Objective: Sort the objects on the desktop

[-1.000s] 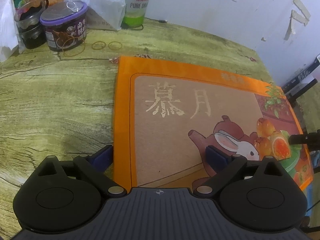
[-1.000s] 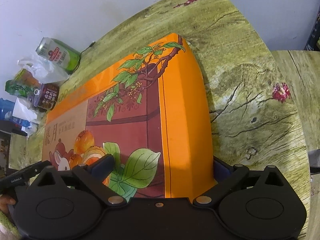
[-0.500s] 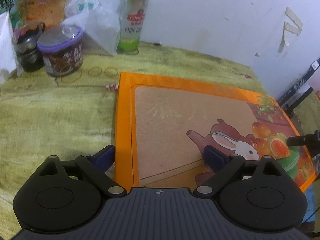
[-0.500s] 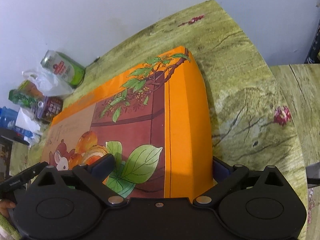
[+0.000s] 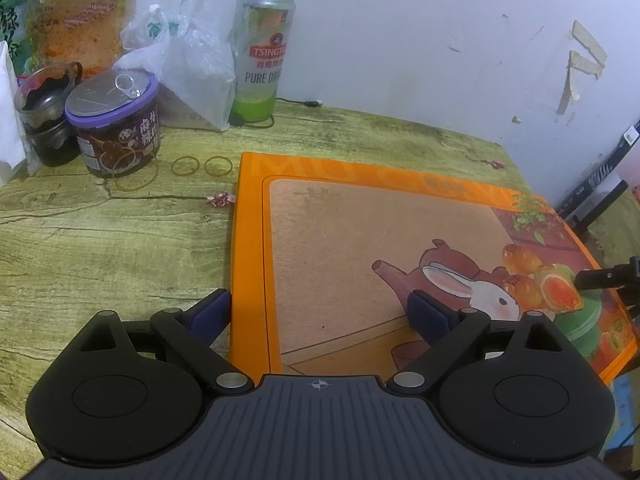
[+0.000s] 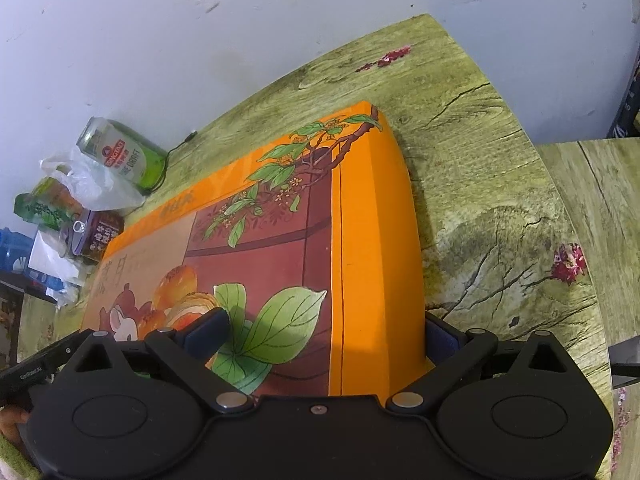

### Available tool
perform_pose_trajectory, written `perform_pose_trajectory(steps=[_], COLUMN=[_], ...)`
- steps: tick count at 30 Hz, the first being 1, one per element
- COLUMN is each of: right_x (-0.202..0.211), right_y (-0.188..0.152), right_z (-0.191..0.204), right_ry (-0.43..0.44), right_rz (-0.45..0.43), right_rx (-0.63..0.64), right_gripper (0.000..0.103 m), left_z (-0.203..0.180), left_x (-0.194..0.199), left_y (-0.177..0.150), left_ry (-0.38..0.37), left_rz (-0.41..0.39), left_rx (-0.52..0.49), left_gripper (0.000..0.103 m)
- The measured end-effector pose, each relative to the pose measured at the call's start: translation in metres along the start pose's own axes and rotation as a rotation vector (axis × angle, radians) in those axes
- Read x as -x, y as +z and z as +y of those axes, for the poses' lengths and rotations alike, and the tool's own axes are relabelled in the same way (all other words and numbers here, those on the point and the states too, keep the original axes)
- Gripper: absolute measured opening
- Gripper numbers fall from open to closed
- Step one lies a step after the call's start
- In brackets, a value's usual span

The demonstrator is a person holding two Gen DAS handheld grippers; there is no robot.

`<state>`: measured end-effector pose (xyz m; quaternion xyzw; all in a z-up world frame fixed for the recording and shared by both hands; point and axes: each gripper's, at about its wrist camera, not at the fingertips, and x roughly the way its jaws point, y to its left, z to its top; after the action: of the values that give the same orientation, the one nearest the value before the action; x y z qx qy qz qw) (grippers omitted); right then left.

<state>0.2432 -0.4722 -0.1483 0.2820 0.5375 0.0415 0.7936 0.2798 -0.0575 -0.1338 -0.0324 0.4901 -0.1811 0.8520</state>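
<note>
A large flat orange gift box (image 5: 340,248) with a rabbit and teapot picture lies on the green wood-grain table (image 5: 100,240). My left gripper (image 5: 320,308) stands open across the box's near left corner. Its left finger (image 5: 210,314) is against the left side and its right finger (image 5: 426,314) is over the lid. My right gripper (image 6: 324,328) stands open across the box (image 6: 280,240) at its near right corner. There the left finger (image 6: 208,332) is over the lid and the right finger (image 6: 440,336) is against the right side. The box's near edge is hidden under both grippers.
Along the wall at the back left stand a green beer can (image 5: 262,54), a white plastic bag (image 5: 188,68), a purple-lidded jar (image 5: 116,128), a dark glass cup (image 5: 44,116) and snack packets (image 5: 80,20). Rubber bands (image 5: 186,166) lie near the box's far left corner. A second tabletop (image 6: 592,208) adjoins on the right.
Both views have tipped upward and take in more of the wall. The box's far left corner now stands past the rubber bands. Both grippers keep their places at the box's near corners.
</note>
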Motion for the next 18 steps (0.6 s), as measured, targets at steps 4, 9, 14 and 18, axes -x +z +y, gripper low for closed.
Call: perform_pose_trajectory(steps=[4,9,14,18], right_x=[-0.001,0.000,0.006,0.020], right_y=[0.001,-0.003,-0.010,-0.016], right_z=[0.001,0.000,-0.004,-0.011], right_ry=[-0.004,-0.005,0.003,-0.002], right_rz=[0.001,0.008,0.017,0.010], right_rx=[0.003,-0.007,-0.007,-0.016], right_gripper=[0.099,0.099,0.096,0.095], left_z=[0.000,0.001,0.008,0.012], left_x=[0.000,-0.001,0.002,0.009], left_y=[0.000,-0.004,-0.008,-0.016], left_ry=[0.003,0.000,-0.004,0.000], left_rz=[0.000,0.007,0.011,0.020], left_rx=[-0.002,-0.012,0.006,0.027], left_gripper=[0.094,0.095,0.094,0.094])
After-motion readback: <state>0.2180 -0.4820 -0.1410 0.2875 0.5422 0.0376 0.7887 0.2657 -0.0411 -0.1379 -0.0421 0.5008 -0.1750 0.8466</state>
